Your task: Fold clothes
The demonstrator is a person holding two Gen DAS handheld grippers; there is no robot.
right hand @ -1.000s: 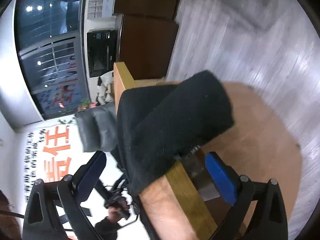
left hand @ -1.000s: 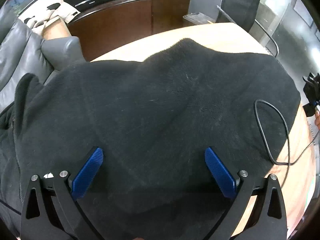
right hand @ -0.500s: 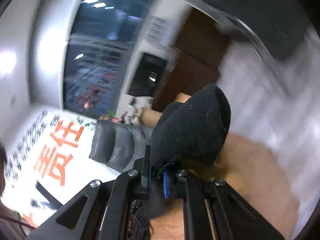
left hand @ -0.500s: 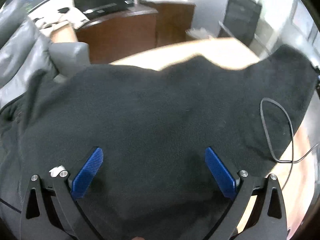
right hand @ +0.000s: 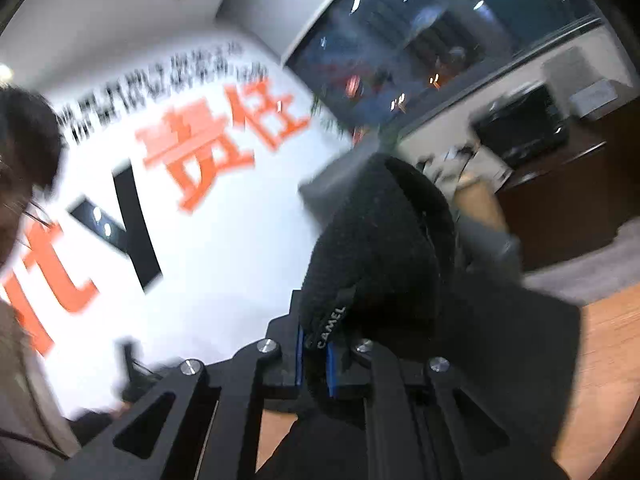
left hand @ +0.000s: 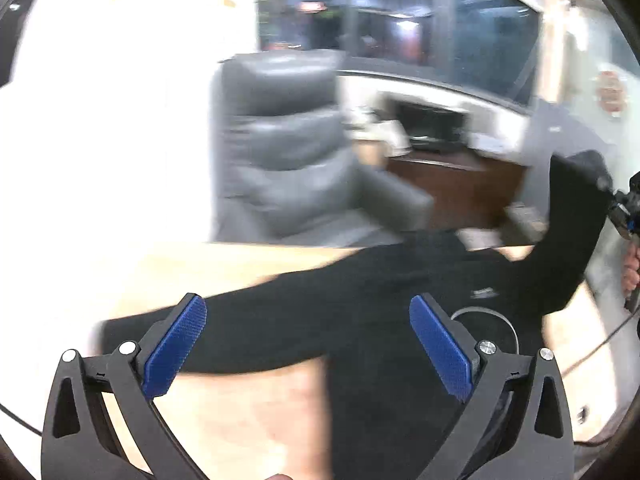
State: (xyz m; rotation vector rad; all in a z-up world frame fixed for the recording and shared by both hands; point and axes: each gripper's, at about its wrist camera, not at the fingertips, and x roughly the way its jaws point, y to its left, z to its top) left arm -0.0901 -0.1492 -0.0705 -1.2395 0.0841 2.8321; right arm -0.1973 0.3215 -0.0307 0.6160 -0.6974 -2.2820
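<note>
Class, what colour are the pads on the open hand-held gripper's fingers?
Bright blue, with a fine ribbed texture; the pads of the left hand-held gripper show best in the left wrist view.

Both devices share 1 build: the left gripper (left hand: 308, 344) and right gripper (right hand: 312, 364) have matte black, angular arms with triangular cut-outs, silver round screws at the joints, and bright blue textured pads (left hand: 176, 352). A thin dark cable (left hand: 20, 420) trails beside the left one.

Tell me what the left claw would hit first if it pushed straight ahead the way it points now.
Most likely the black garment: the open left claw points at the dark fabric spread across the wooden table. Beyond it stands a grey chair. The frame is blurred, so depth is uncertain.
</note>
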